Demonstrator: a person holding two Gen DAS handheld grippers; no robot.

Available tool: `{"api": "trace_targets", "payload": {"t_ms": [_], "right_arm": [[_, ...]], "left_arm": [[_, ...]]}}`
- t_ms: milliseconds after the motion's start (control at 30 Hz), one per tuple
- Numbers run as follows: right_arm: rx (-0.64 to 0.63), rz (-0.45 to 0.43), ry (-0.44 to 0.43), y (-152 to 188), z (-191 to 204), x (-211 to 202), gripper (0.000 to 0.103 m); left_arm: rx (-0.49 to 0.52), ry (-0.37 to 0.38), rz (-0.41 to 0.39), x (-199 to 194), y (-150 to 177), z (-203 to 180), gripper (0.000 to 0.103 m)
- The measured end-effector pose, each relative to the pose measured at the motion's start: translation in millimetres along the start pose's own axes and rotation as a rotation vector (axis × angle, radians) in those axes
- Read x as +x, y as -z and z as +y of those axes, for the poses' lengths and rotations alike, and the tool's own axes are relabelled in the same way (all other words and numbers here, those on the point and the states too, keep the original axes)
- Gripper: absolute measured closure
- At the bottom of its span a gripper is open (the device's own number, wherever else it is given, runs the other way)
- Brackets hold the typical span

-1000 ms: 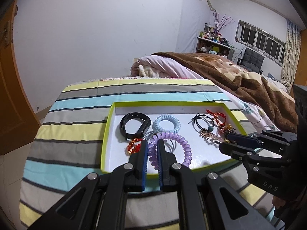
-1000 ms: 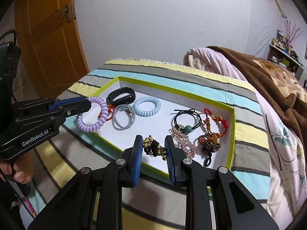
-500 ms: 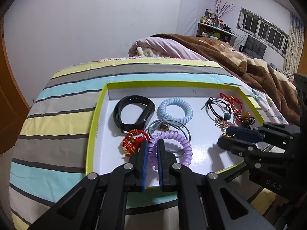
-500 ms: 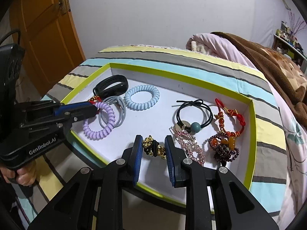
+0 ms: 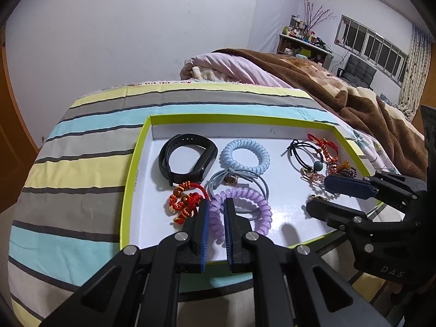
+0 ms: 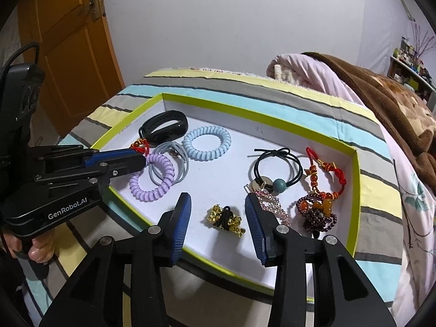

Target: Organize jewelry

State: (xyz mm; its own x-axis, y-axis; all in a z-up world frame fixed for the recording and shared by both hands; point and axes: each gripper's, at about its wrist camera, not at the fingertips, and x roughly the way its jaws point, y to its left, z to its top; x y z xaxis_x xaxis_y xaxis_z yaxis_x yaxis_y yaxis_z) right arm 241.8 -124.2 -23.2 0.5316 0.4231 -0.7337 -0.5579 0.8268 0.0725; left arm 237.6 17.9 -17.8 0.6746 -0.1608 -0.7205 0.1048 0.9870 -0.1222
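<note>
A white tray with a lime-green rim (image 5: pixel 130 174) (image 6: pixel 354 190) lies on a striped cloth and holds the jewelry. My left gripper (image 5: pixel 216 218) is shut on the purple coil hair tie (image 5: pixel 253 204) (image 6: pixel 152 179), which rests on the tray floor. My right gripper (image 6: pixel 218 212) is open; a black hair tie with gold bells (image 6: pixel 226 219) lies loose on the tray between its fingers. A black wristband (image 5: pixel 188 158), a light-blue coil tie (image 5: pixel 245 156), a grey hair tie (image 5: pixel 237 182) and a red knotted bracelet (image 5: pixel 185 201) lie near the purple tie.
At the tray's right lie a black elastic with a teal bead (image 6: pixel 278 174), a pink chain (image 6: pixel 269 204), a red-orange cord (image 6: pixel 324 174) and dark red beads (image 6: pixel 318 212). A brown blanket (image 5: pixel 354 95) covers the bed behind. An orange door (image 6: pixel 65 54) stands left.
My right gripper has opened and let go of the gold-bell hair tie, which now lies on the tray. My left gripper has lowered the purple coil tie to the tray floor.
</note>
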Motion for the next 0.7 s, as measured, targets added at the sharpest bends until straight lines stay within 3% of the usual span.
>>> {"api": "trace_targets", "payload": {"t_ms": [100,400,700], "right_arm": [[0.006,-0.019,0.006,1.0,1.7,-11.1,0.061],[0.052,-0.102,0.050,15.9,7.5,-66.3,0.061],[0.075,-0.154,0.076,53.7,31.8,-120.5,0.061]], "left_arm": [[-0.002,-0.005,-0.018,-9.1,1.9,-0.3,0.081],[0.001,-0.040,-0.105,-61.0,18.4,-8.4,0.081],[-0.011,-0.055,-0.160,-111.7,51.2,-20.2,0.081]]}}
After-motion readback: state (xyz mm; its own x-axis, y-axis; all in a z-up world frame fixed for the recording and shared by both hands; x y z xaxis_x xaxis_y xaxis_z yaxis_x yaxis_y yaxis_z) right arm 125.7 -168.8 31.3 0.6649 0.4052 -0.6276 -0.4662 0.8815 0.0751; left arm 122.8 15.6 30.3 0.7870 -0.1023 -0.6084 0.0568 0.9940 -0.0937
